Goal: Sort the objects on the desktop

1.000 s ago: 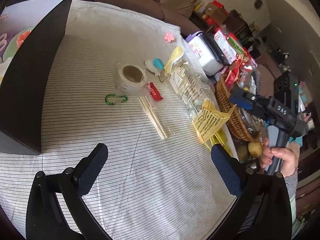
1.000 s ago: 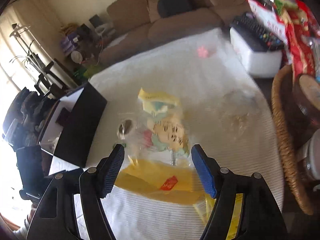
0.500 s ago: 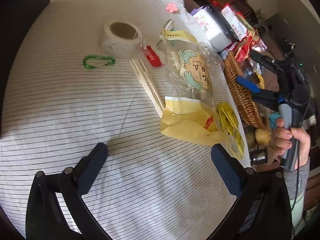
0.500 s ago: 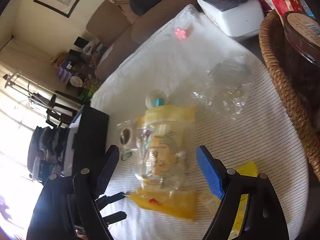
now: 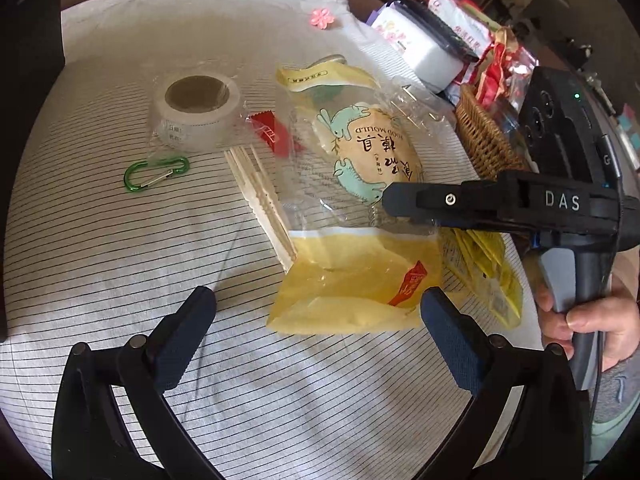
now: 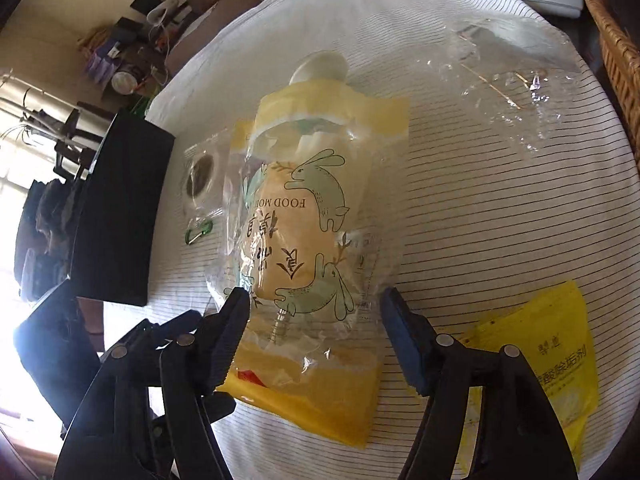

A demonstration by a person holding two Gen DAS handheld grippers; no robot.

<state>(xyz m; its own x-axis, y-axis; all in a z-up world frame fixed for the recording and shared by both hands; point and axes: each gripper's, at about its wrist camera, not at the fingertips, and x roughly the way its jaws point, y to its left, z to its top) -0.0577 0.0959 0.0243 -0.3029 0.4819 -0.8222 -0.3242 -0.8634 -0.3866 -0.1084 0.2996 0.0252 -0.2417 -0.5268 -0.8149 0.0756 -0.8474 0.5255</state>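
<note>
A clear and yellow food mould bag (image 5: pixel 360 208) lies on the striped tablecloth (image 5: pixel 120 248); it also shows in the right wrist view (image 6: pixel 304 248). My right gripper (image 6: pixel 314 324) is open, its jaws standing either side of the bag's lower part; in the left wrist view it (image 5: pixel 396 202) reaches in from the right over the bag. My left gripper (image 5: pixel 316 320) is open and empty, just short of the bag's yellow end. A tape roll (image 5: pixel 196 110), a green carabiner (image 5: pixel 156 174), wooden sticks (image 5: pixel 260 204) and a red packet (image 5: pixel 272 134) lie to the left.
A black box (image 6: pixel 116 216) stands at the table's left side. A wicker basket (image 5: pixel 484 140) and a white tissue box (image 5: pixel 420 46) sit at the right edge. A yellow sachet (image 6: pixel 556 364), a crumpled clear wrapper (image 6: pixel 512 80) and a pink flower (image 5: pixel 322 17) lie around.
My right gripper has come down and forward until its jaws straddle the bag. My left gripper has moved closer to the bag's yellow end.
</note>
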